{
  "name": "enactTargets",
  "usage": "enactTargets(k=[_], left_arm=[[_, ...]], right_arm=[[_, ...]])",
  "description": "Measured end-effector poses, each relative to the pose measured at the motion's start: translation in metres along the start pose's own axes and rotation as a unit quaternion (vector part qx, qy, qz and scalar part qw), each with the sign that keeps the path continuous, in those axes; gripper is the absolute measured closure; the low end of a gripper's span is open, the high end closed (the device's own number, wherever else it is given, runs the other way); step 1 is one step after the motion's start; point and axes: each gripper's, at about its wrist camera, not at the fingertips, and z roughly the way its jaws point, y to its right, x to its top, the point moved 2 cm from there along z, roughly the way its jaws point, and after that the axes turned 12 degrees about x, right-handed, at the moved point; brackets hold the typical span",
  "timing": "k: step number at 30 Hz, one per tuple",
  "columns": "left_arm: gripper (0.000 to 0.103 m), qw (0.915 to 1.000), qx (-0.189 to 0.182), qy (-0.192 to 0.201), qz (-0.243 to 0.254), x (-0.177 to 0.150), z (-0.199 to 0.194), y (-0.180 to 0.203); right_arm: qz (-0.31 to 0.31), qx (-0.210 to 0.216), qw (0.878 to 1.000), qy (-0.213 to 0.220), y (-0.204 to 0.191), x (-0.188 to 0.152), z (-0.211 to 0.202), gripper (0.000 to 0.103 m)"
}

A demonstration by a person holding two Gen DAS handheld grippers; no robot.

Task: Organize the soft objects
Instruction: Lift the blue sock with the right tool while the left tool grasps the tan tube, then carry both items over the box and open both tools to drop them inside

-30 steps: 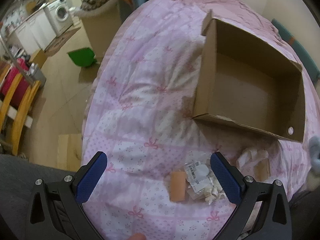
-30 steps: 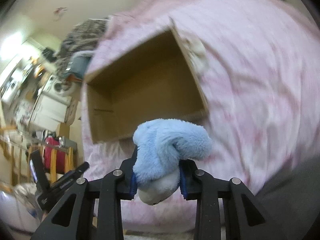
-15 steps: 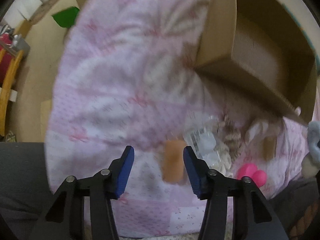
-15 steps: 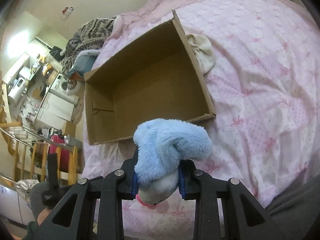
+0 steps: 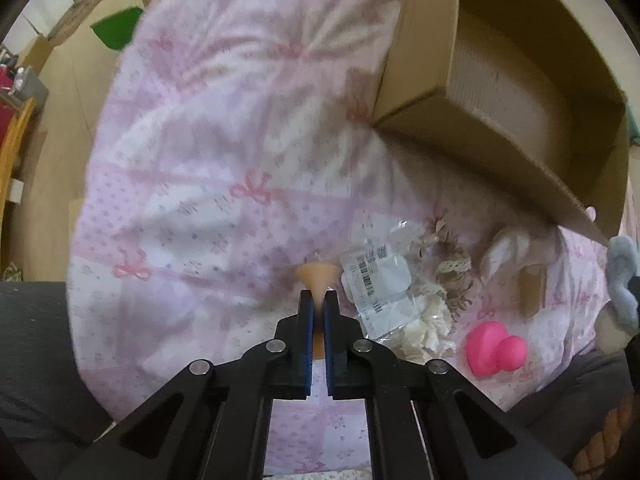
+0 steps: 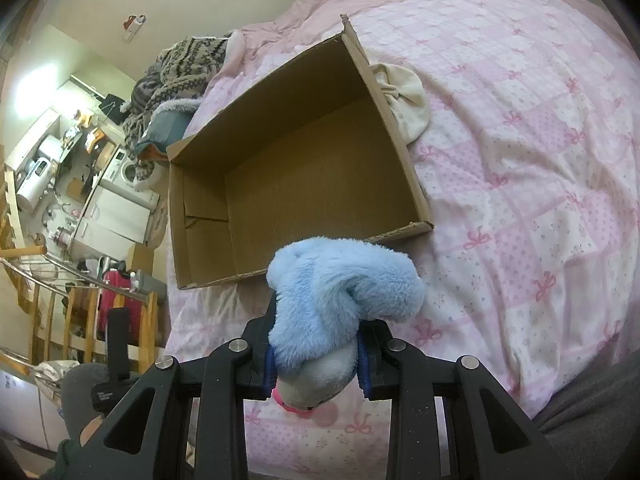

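Note:
My left gripper (image 5: 319,300) is shut on a small orange soft piece (image 5: 316,277), squeezed thin between the blue pads, on the pink bedspread (image 5: 192,184). My right gripper (image 6: 316,360) is shut on a blue plush toy (image 6: 340,288), held just in front of the open cardboard box (image 6: 304,176), which looks empty. The box (image 5: 512,92) lies to the upper right in the left wrist view. A pink rubber toy (image 5: 494,347), a plastic bag with a barcode label (image 5: 376,280) and a rope toy (image 5: 444,264) lie right of the left gripper.
A cream cloth (image 6: 404,96) lies against the box's far side. A small brown block (image 5: 532,290) and a whitish soft item (image 5: 504,252) lie near the box. The bed edge drops to the floor on the left (image 5: 52,152). Knitted clothes (image 6: 180,68) are piled beyond the box.
My left gripper came down and shut on the orange piece; a second ago it was wide open above it. My right gripper, holding the plush, has steadied in front of the box.

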Motion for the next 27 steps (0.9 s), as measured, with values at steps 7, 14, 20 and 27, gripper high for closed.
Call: enactTargets(k=[7, 14, 20, 27], left_arm=[[0.099, 0.9991, 0.024, 0.036, -0.004, 0.001, -0.037, -0.009], [0.099, 0.998, 0.031, 0.055, -0.006, -0.008, -0.043, -0.015], [0.099, 0.9938, 0.041, 0.103, -0.005, -0.016, -0.054, -0.014], [0.099, 0.9754, 0.029, 0.218, 0.018, -0.009, -0.126, -0.006]], right_arm=[[-0.012, -0.002, 1.0, -0.01, -0.003, -0.003, 0.007, 0.071], [-0.029, -0.015, 0.999, -0.018, -0.008, -0.005, 0.01, 0.071], [-0.038, -0.009, 0.999, -0.009, -0.011, -0.004, 0.004, 0.071], [-0.067, 0.001, 0.998, 0.019, -0.027, 0.009, -0.02, 0.071]])
